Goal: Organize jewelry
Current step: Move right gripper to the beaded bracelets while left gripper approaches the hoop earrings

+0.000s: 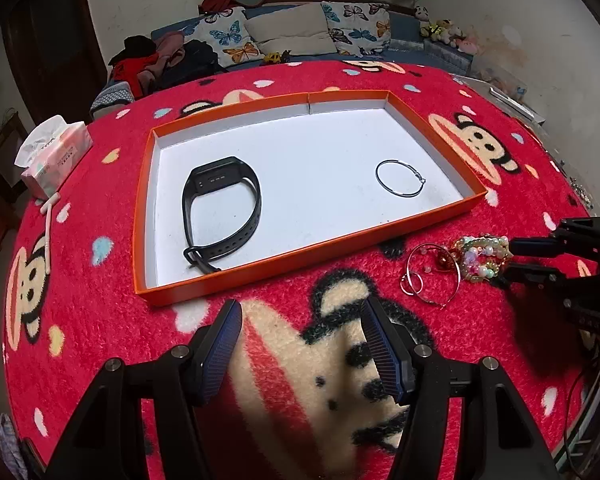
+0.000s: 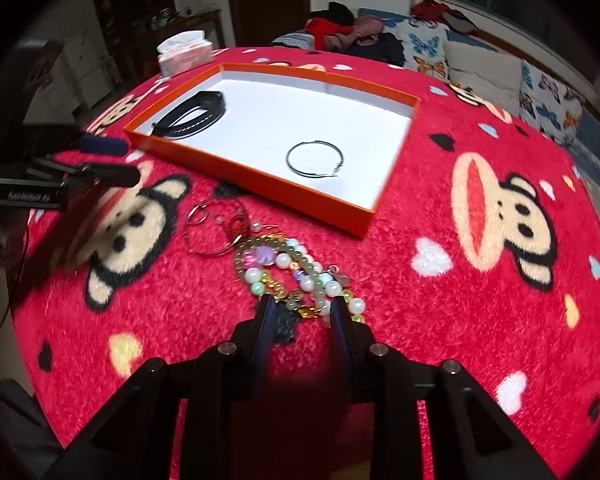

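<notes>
Straddling the beaded bracelets [image 2: 296, 276] with the half-open right tool [image 2: 304, 312], we should pinch one strand only — off the surface, near the orange tray [image 2: 260, 190] — left tool [image 1: 300, 320] wide, empty.

My left wrist camera looks forward and down over the shallow orange cardboard tray [image 1: 342, 242] ahead. My right wrist camera sits low, close behind the colourful beaded bracelets [image 2: 296, 276]. Both views share this tray.
</notes>
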### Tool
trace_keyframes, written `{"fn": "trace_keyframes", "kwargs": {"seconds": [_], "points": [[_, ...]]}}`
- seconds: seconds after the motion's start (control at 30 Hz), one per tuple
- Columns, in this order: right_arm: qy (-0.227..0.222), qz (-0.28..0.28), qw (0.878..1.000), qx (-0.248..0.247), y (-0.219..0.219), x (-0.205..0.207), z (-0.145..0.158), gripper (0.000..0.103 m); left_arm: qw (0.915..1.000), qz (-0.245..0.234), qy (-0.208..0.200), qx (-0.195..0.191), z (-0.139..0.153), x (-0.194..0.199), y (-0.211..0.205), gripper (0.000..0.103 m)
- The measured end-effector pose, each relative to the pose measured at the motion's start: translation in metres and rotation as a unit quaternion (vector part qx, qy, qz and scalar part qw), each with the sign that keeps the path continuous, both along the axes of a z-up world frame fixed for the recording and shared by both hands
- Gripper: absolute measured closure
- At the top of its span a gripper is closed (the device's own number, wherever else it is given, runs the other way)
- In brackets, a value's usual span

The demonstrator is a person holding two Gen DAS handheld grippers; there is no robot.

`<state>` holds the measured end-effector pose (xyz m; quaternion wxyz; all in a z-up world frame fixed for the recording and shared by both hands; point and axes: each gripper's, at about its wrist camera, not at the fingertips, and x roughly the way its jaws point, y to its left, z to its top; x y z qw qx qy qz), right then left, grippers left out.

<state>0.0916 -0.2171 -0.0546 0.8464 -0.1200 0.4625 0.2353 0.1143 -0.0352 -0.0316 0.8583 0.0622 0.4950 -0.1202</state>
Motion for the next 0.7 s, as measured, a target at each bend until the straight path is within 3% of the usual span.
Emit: {"fn": "trace_keyframes", "kwargs": {"seconds": [0.27,0.7], "points": [[0.001,-0.002,1.000,-0.006,0.000,0.003,-0.001,0.072,1.0000,0.002,0.008,-0.003,-0.005,-0.001,0.004,0.037],[0.005,0.039,0.999,0.001,0.012,-0.004,0.004,0.071,0.9999,0.001,0.016,-0.007,-0.010,-0.001,0.004,0.037]]}}
